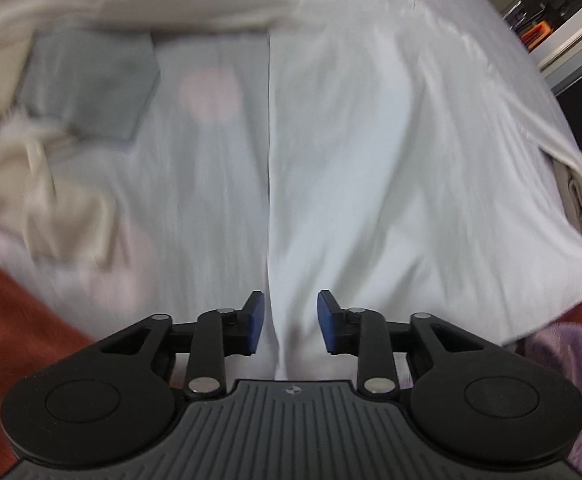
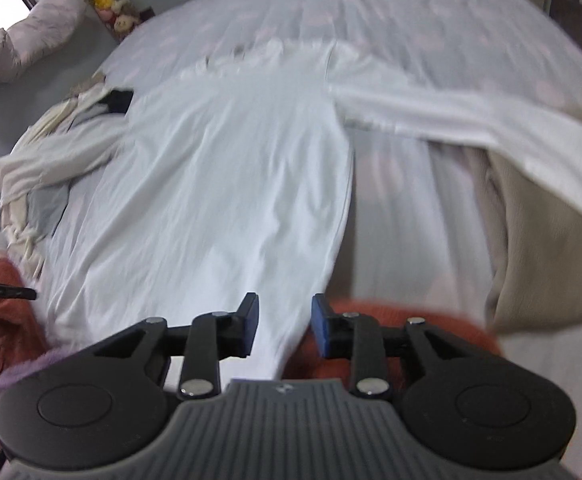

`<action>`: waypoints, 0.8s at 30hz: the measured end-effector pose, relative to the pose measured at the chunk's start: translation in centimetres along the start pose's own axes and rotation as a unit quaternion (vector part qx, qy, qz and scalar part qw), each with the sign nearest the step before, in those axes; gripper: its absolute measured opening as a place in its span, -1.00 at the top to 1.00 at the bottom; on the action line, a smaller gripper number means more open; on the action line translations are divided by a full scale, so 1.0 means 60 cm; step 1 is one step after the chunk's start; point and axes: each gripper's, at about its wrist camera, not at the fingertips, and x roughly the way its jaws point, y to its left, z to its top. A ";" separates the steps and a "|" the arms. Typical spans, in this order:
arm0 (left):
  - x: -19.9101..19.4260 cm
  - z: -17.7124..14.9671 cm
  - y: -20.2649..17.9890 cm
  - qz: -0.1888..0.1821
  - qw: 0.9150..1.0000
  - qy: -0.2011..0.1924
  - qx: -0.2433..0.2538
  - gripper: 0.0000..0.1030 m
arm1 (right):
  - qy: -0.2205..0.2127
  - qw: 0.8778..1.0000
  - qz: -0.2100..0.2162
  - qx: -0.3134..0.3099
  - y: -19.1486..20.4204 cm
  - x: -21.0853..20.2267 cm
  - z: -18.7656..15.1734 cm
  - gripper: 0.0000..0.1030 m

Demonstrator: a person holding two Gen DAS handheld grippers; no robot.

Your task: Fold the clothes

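Observation:
A white long-sleeved shirt [image 2: 231,168] lies spread flat on the bed, one sleeve [image 2: 451,120] stretched out to the right. In the left wrist view the shirt [image 1: 391,152] fills the right half, and its straight side edge runs down the middle. My left gripper [image 1: 290,322] is open over the shirt's near corner; cloth lies between the blue pads [image 1: 256,320] and they do not press it. My right gripper [image 2: 284,326] is open too, with the shirt's other near corner in the gap between its fingers.
A pale bed sheet [image 2: 411,12] with faint pink spots lies under the shirt. A pile of cream and grey clothes [image 2: 43,168] sits at the left, with a folded grey piece [image 1: 87,84]. A rust-orange blanket [image 2: 371,320] lies along the near edge, beige cloth [image 2: 551,248] at right.

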 end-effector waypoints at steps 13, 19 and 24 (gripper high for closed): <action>-0.002 0.221 -0.017 0.115 0.974 -0.155 0.118 0.39 | -0.111 0.991 -0.079 0.013 -0.042 0.148 0.075 0.14; 0.046 0.330 -0.009 0.136 0.960 -0.170 0.177 0.02 | -0.124 0.990 -0.065 0.007 -0.064 0.182 0.073 -0.05; 0.120 0.415 -0.009 0.154 0.948 -0.138 0.240 -0.01 | -0.139 0.987 -0.037 0.068 -0.101 0.184 0.063 -0.14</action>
